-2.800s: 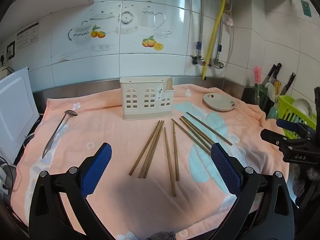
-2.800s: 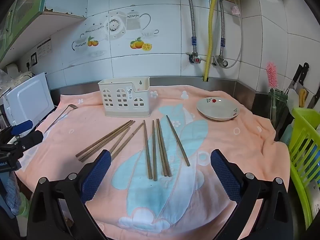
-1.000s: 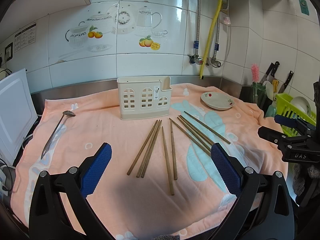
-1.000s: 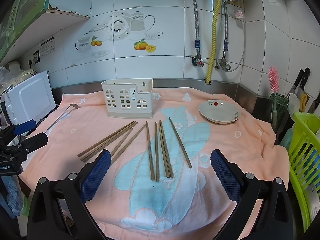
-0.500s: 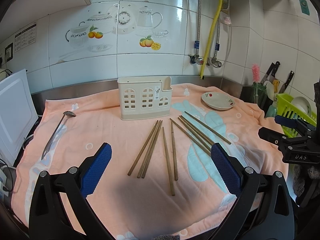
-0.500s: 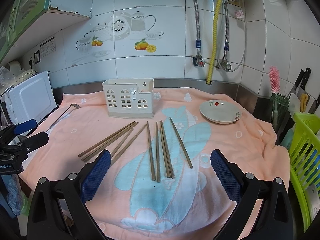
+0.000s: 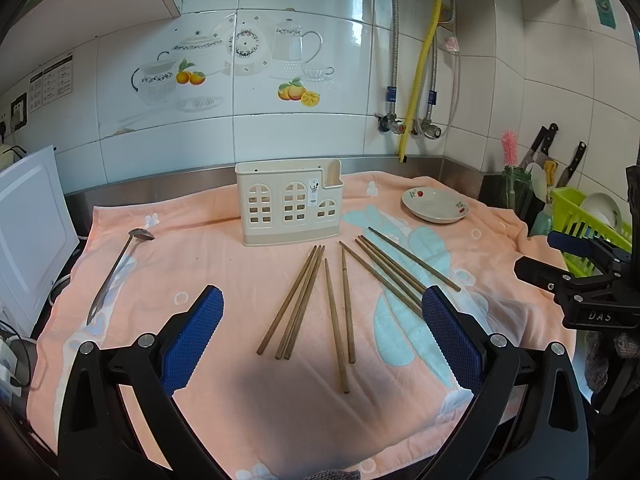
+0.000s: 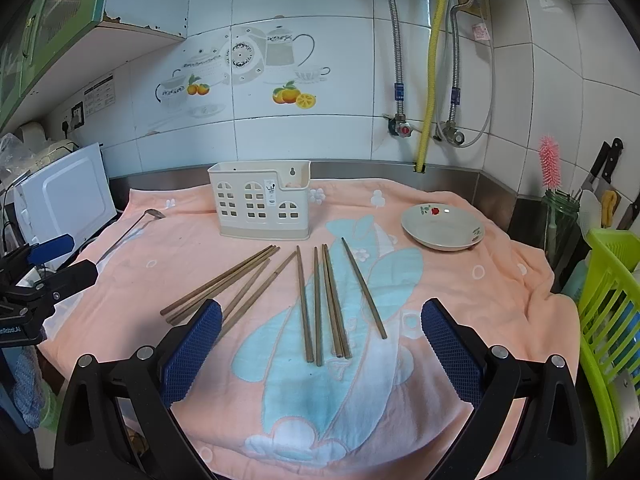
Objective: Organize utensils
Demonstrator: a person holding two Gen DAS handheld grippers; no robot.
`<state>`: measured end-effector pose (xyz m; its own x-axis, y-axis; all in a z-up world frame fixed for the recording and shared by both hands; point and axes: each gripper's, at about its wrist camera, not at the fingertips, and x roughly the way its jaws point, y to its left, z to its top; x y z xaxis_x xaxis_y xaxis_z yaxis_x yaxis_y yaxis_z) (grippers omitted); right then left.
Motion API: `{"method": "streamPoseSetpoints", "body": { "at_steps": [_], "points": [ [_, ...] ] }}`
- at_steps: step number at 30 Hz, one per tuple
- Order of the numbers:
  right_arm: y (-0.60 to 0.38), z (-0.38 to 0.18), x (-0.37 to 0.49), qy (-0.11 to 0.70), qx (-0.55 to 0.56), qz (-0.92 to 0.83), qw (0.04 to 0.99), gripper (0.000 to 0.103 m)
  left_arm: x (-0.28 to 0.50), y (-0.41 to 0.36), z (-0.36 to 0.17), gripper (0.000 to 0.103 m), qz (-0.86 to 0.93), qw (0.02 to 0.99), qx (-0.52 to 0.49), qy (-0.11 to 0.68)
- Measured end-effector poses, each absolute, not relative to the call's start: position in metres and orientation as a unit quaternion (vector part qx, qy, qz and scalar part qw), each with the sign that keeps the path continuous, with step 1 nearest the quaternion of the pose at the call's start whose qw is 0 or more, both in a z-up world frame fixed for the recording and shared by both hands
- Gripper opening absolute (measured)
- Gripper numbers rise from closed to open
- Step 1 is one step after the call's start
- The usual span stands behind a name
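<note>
- Nothing on the counter (image 7: pixel 496 240) shifts since earlier; chopsticks (image 7: pixel 344 312) lie loose before the holder (image 7: pixel 288 204).
- Left gripper (image 7: pixel 320 340) and right gripper (image 8: pixel 320 340) hover, fingers wide, holding nothing; sorting not begun.

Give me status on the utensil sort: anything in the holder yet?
Done: nothing visible. The cream holder shows no utensils sticking out. In hand: nothing; the left gripper and the right gripper both hang open over the pink towel. Left: all the wooden chopsticks lie loose on the towel, and the metal spoon sits at its left edge.
</note>
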<state>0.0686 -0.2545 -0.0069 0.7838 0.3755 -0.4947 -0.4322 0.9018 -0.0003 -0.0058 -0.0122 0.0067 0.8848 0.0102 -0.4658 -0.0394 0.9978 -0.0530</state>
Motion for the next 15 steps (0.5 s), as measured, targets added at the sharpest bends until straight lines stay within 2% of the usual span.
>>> {"method": "streamPoseSetpoints", "body": {
  "at_steps": [15],
  "points": [
    [-0.2525, -0.011, 0.0737, 0.255, -0.065, 0.219, 0.94, 0.097, 0.0011, -0.0041, 0.0046, 0.098, 0.017, 0.968, -0.034, 0.248]
  ]
}}
